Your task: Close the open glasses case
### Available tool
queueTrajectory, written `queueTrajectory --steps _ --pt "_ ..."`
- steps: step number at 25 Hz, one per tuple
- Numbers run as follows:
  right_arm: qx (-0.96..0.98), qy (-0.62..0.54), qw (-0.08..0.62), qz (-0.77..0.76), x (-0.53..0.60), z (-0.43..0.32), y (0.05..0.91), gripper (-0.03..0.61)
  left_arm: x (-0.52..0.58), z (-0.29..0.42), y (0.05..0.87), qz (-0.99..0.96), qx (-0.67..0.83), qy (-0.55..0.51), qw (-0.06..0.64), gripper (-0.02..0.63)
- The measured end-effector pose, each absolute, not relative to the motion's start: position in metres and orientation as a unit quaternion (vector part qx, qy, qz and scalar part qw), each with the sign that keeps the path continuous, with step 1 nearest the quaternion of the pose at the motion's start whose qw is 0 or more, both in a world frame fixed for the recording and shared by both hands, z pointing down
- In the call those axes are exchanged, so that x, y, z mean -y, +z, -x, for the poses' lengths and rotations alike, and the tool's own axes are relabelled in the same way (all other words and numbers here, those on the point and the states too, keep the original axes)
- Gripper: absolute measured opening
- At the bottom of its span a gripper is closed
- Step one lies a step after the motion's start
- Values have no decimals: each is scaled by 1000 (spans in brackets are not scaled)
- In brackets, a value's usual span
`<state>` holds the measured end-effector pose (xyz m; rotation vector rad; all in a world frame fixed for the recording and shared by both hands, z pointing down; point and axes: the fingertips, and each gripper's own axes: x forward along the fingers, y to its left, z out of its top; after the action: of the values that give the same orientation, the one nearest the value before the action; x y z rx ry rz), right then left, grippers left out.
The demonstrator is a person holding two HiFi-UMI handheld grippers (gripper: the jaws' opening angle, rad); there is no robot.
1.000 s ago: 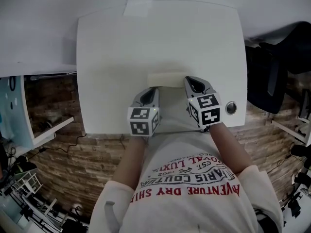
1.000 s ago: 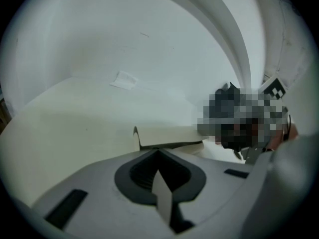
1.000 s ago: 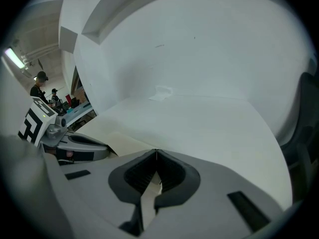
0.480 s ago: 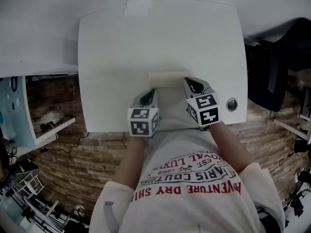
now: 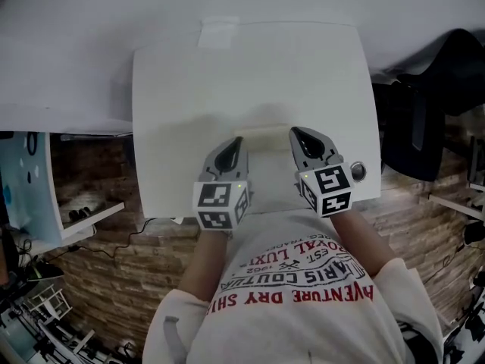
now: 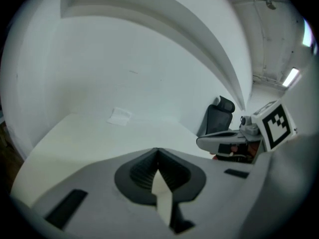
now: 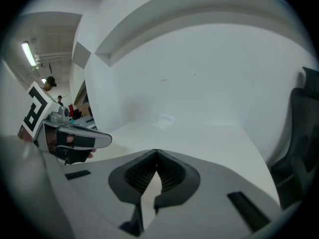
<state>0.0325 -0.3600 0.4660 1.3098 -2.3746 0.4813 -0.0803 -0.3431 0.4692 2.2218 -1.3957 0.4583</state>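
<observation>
Person: a white T-shirt [image 5: 292, 294] with red and black print fills the bottom centre of the head view, and both forearms reach up to the tools.
Left gripper: there's the grey two-jaw left gripper [image 5: 232, 145] [image 6: 158, 151] with its black-and-white marker cube, just left of centre over the table's near edge. Its jaws are pressed together at the tips, with nothing between them.
Right gripper: the matching grey right gripper [image 5: 297, 136] [image 7: 156, 152] sits just right of centre, jaws also closed tip to tip on nothing.
Glasses case: a pale cream oblong glasses case [image 5: 263, 138] lies crosswise at frame centre, between the two sets of tips. Contact can't be made out, nor can the lid's position.
Table: a white rectangular table [image 5: 250, 74] spans the middle, with a small round silver fitting [image 5: 358, 171] near its right corner.
Patch: a white paper-like patch [image 5: 220, 32] [image 6: 119, 115] [image 7: 163, 120] lies at the far edge, top centre.
Chair: a black office chair [image 5: 424, 105] [image 6: 219, 117] stands at the right edge.
</observation>
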Motion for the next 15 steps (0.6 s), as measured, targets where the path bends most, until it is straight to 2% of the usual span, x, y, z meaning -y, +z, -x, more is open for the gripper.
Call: queueTrajectory --steps 8,15 --pt "856 119 111 -490 363 -37 405 12 359 76 389 -837 527 113 98 -2" --pt "862 86 90 -491 362 -39 387 12 359 69 377 -846 516 106 83 -2"
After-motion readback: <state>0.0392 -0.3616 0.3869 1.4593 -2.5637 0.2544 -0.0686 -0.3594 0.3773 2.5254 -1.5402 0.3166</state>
